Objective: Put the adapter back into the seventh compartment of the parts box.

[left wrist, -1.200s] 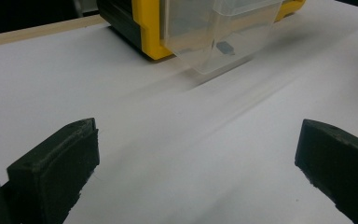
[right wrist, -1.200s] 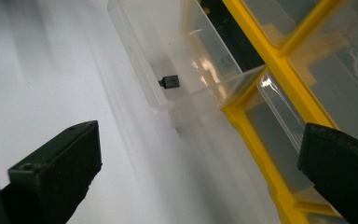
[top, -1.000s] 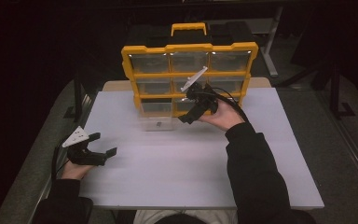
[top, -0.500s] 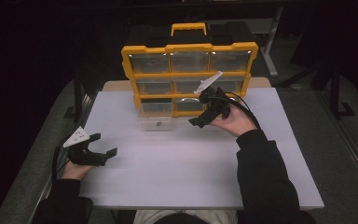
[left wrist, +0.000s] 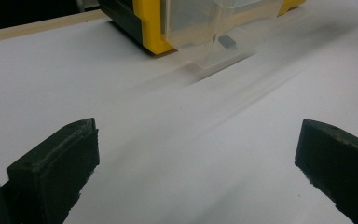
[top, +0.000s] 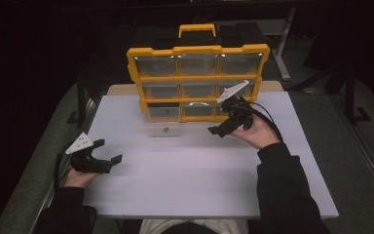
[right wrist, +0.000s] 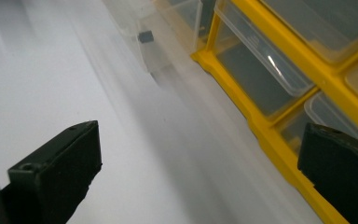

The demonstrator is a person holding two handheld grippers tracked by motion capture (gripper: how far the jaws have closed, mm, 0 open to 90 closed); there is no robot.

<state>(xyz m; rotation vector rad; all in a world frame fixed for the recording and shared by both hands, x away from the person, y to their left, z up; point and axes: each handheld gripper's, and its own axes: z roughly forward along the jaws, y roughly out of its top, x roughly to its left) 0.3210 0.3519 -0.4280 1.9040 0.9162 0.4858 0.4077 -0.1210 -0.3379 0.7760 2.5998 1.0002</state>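
Note:
A yellow organizer case [top: 197,80] with clear drawers stands upright at the back of the white table [top: 199,180]. One clear drawer [top: 163,127] lies on the table just in front of its lower left cell, with a small dark piece [left wrist: 227,42] inside. My right gripper [top: 226,126] hovers open in front of the case's lower right, jaws wide with nothing between them. Over the table's left edge my left gripper [top: 108,151] is also open, pointing toward the drawer [left wrist: 219,30]. The right gripper view has the drawer [right wrist: 156,32] and the case frame [right wrist: 265,121] ahead.
Dark floor and metal stand legs [top: 285,53] surround the table. The case's black handle area [top: 197,30] rises behind its top. A black cable [top: 268,117] trails from the right gripper over the person's hand.
The right gripper has drawn back from the case front, moving right and toward the person. The left gripper has stayed in place.

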